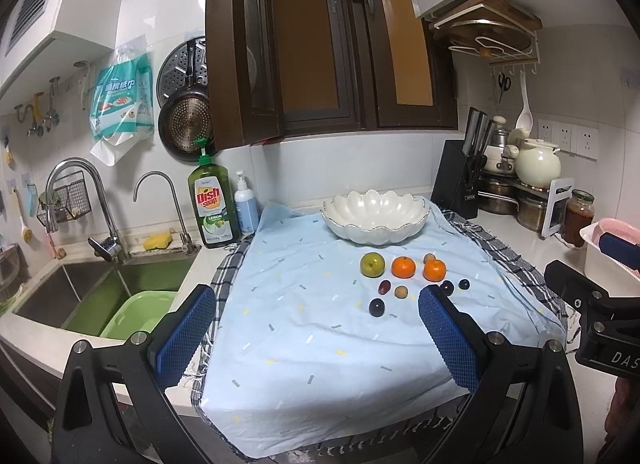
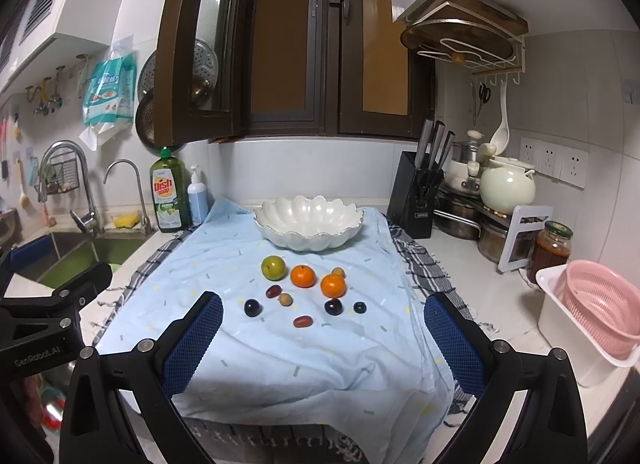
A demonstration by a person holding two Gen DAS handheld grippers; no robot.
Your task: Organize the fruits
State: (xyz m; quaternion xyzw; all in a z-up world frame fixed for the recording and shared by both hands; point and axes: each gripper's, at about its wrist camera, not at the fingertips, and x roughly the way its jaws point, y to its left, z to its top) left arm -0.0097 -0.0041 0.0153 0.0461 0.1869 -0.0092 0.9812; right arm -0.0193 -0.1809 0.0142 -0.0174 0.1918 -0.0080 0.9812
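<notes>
Loose on the pale blue cloth point(image 2: 280, 348), just in front of the scalloped white bowl point(image 2: 309, 224): a green apple point(image 2: 273, 267), two tangerines point(image 2: 303, 275) and point(image 2: 333, 285) side by side, a tan longan point(image 2: 338, 272) tucked behind the second and another point(image 2: 285, 299) further forward, three dark grapes point(image 2: 252, 307), point(image 2: 333, 306), point(image 2: 359, 307), and two reddish oval ones point(image 2: 273, 291), point(image 2: 303, 321); none touching the bowl, which looks empty as far as its inside shows; cloth laid over a checked towel point(image 2: 424, 260) on the counter, sink point(image 1: 100, 296) to the left, knife block point(image 2: 416, 200) and pink colander point(image 2: 600, 304) to the right. Left gripper point(image 1: 316, 338) released, pads spread wide, holding nothing, hovering over the near part of the cloth; right gripper point(image 2: 322, 342) likewise spread and unloaded, near edge of the cloth between its fingers. Judged as the very start: no fruit yet gathered. Next move probably a reach forward to one piece, perhaps a tangerine or the apple, closing gently and lifting over the fluted rim; small round grapes likely to roll or slip, so centred and lightly squeezed; neighbours close together, so fingers placed without nudging them.
</notes>
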